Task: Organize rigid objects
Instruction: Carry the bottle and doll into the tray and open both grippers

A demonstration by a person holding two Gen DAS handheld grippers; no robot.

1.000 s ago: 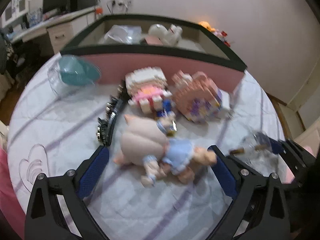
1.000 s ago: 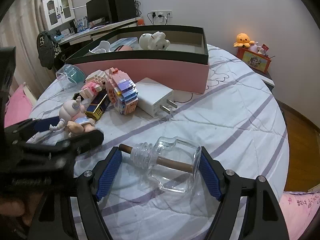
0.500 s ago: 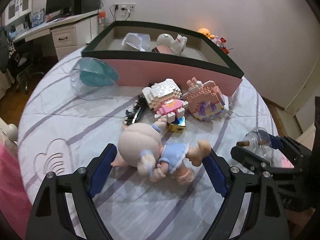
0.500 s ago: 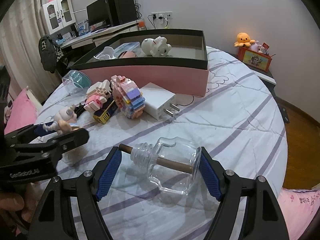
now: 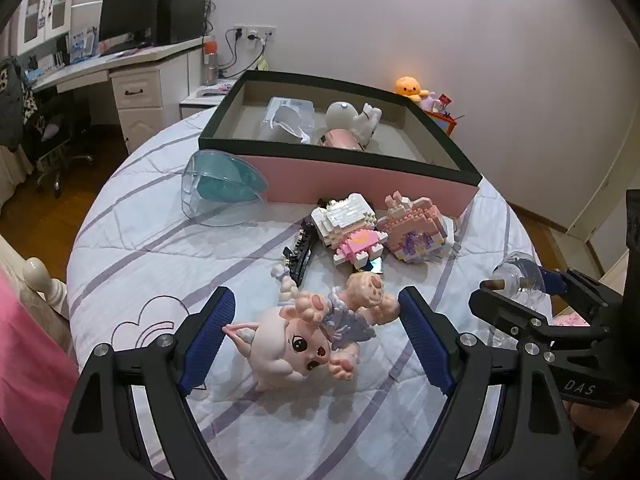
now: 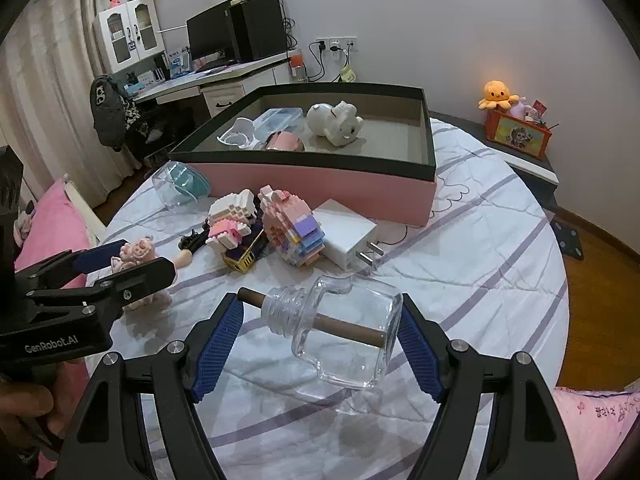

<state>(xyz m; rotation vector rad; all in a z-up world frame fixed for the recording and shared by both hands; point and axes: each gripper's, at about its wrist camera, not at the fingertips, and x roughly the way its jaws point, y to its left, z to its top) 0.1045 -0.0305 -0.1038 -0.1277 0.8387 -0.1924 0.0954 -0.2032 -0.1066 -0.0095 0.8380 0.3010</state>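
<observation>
A pink pig doll [image 5: 304,340] in a pale blue dress hangs just above the striped bedspread, face up. My left gripper [image 5: 316,332] is shut on it, one blue pad at its ear and the other at its hand. From the right wrist view the doll [image 6: 138,250] shows between the left gripper's [image 6: 140,260] fingers. My right gripper [image 6: 320,328] is shut on a clear glass bottle [image 6: 348,332] with a wooden stick through its neck, lifted off the bed on its side. A pink box with a black rim [image 5: 360,176] stands behind and holds a white toy figure [image 5: 352,118].
Two block-built figures [image 5: 348,228] [image 5: 416,228], a black hair clip [image 5: 300,252] and a white plug charger [image 6: 348,236] lie in front of the box. A clear teal bowl [image 5: 218,188] sits at the box's left corner. The round bed edge drops to wooden floor on both sides.
The left gripper's pads closed onto the pig doll and lifted it; the doll rolled from face down to face up. The right gripper rose a little with the bottle.
</observation>
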